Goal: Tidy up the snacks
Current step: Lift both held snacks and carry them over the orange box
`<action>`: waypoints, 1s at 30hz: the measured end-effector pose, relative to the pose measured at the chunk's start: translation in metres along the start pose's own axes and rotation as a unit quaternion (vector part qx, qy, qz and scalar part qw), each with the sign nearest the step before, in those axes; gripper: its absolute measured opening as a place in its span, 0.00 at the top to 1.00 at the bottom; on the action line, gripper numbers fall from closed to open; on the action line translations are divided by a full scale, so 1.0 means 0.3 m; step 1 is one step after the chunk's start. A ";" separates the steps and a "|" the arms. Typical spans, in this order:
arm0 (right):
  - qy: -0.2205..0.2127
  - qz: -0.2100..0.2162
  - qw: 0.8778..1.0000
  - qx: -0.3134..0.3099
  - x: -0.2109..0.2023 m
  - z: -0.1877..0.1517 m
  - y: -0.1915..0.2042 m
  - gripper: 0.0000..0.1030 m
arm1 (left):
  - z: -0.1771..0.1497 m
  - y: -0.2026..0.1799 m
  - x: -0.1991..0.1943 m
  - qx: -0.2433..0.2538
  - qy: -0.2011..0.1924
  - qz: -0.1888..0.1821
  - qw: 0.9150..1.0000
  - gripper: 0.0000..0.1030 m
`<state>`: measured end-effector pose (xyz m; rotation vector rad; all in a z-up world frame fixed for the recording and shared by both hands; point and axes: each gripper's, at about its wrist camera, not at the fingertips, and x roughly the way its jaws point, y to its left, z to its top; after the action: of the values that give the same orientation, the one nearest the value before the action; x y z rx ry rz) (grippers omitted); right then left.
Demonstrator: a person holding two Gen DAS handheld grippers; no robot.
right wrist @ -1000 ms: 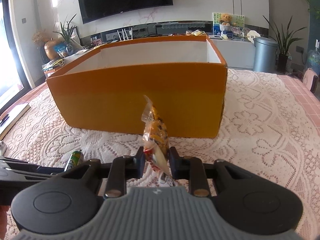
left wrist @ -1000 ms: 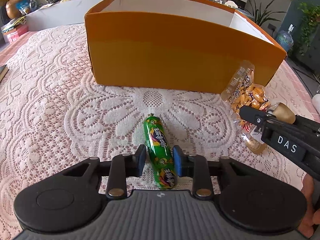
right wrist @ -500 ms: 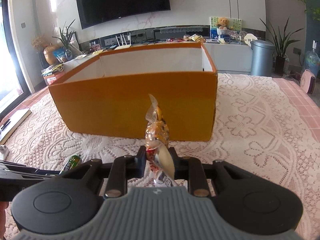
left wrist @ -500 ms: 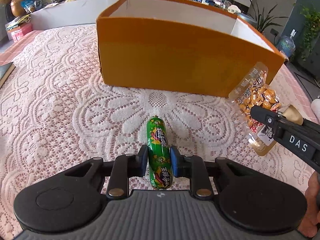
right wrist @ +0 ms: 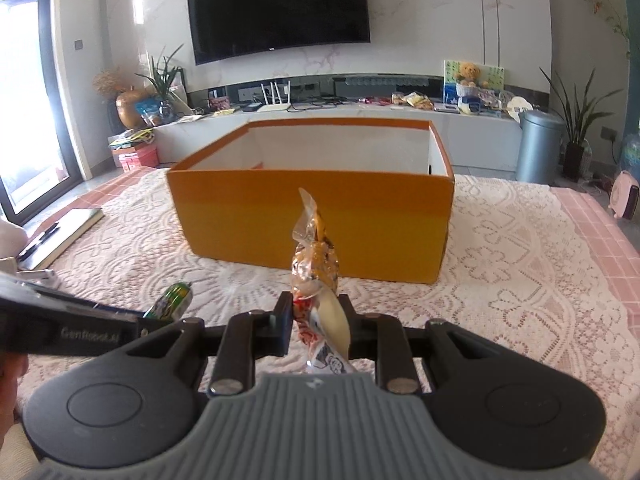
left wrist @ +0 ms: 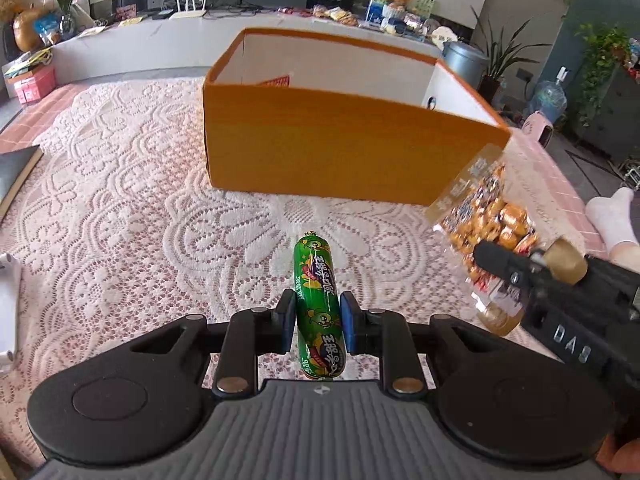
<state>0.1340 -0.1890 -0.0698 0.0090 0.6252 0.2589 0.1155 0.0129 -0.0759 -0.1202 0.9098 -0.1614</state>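
Marble wall point(right wrist: 420, 20) with television point(right wrist: 276, 8) above a cluttered white console point(right wrist: 472, 128).

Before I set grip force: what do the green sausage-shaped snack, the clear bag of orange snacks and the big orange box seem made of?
Green sausage-shaped snack: glossy printed plastic film, highlights show. Clear bag of orange snacks: thin crinkled transparent plastic. Big orange box: probably matte cardboard, white inside.

The sausage point(left wrist: 318, 304) wears glossy green plastic film; the bag point(right wrist: 316, 264) is clear crinkled plastic; the box point(left wrist: 340, 148) looks like matt orange cardboard, white inside; the tablecloth point(left wrist: 120, 216) is rough white lace; the left gripper point(left wrist: 318, 322) is matt black plastic.
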 end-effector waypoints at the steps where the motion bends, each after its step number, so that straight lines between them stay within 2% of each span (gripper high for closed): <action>1: -0.002 0.001 1.000 0.000 -0.017 -0.003 0.004 0.81 | 0.000 -0.002 -0.016 0.001 -0.004 -0.003 1.000 0.75; 13: -0.018 0.005 1.000 0.009 -0.182 0.007 0.041 0.81 | 0.025 -0.010 -0.139 0.022 -0.043 -0.015 0.999 0.75; 17: -0.030 0.005 1.000 0.007 -0.227 0.047 0.048 0.81 | 0.059 -0.005 -0.172 0.034 -0.047 -0.032 0.998 0.75; 22: -0.049 0.001 0.999 -0.007 -0.274 0.116 0.056 0.81 | 0.118 -0.005 -0.219 0.053 -0.069 -0.036 0.996 0.75; 30: -0.053 0.009 0.998 -0.015 -0.262 0.251 0.062 0.81 | 0.232 -0.008 -0.266 0.073 -0.101 -0.041 0.991 0.75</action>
<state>0.1119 -0.1849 0.0382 -0.0004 0.5150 0.2826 0.1224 0.0281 0.0286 -0.0370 0.6899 -0.2869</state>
